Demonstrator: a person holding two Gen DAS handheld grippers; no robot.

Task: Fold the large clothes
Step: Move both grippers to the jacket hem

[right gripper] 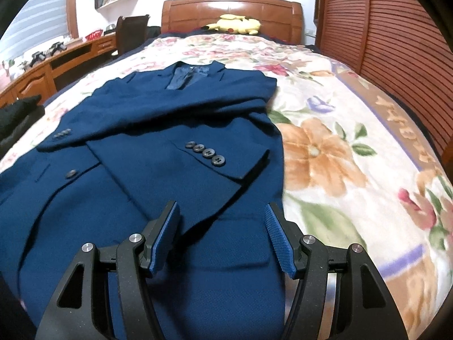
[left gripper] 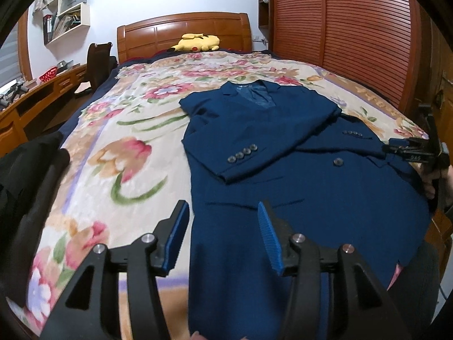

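Observation:
A dark blue suit jacket [left gripper: 297, 170] lies face up on the bed, collar toward the headboard, both sleeves folded across its front. It also shows in the right wrist view [right gripper: 141, 155]. My left gripper [left gripper: 223, 209] is open and empty, hovering over the jacket's lower left edge. My right gripper [right gripper: 222, 209] is open and empty, above the jacket's lower right part, near the cuff with several buttons [right gripper: 205, 157]. The right gripper also shows in the left wrist view [left gripper: 410, 153] at the jacket's right edge.
The bed has a floral blanket [left gripper: 127, 147] and a wooden headboard [left gripper: 184, 34] with a yellow plush toy [left gripper: 198, 42]. A wooden desk [left gripper: 34, 99] and chair [left gripper: 96, 65] stand at left. A slatted wooden wardrobe [left gripper: 354, 42] stands at right. Dark clothing [left gripper: 25, 170] lies at the left edge.

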